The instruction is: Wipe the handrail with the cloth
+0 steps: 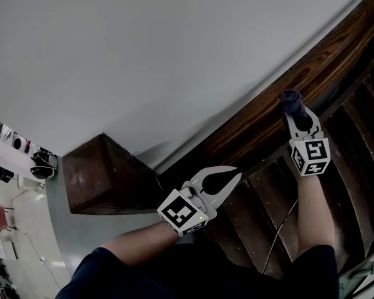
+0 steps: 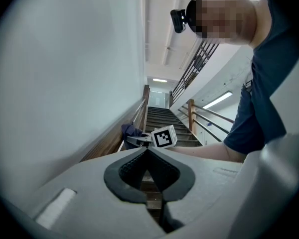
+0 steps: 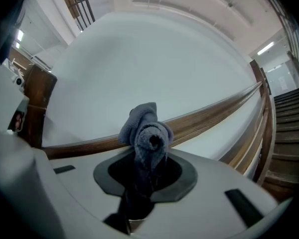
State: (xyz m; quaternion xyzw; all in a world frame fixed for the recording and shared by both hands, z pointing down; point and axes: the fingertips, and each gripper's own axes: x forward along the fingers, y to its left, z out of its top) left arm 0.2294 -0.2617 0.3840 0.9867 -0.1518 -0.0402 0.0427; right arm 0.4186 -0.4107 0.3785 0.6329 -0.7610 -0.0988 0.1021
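Plainly, of two grippers, the right gripper, at two o'clock in the head view, pinches one grey cloth at the wooden handrail, while the left gripper is closed and empty, its view alone showing the opposite railing.

The cloth's lower part vanishes between the fingers of the right gripper. The handrail runs off the head view's upper right edge. Shelf items are too small to identify.
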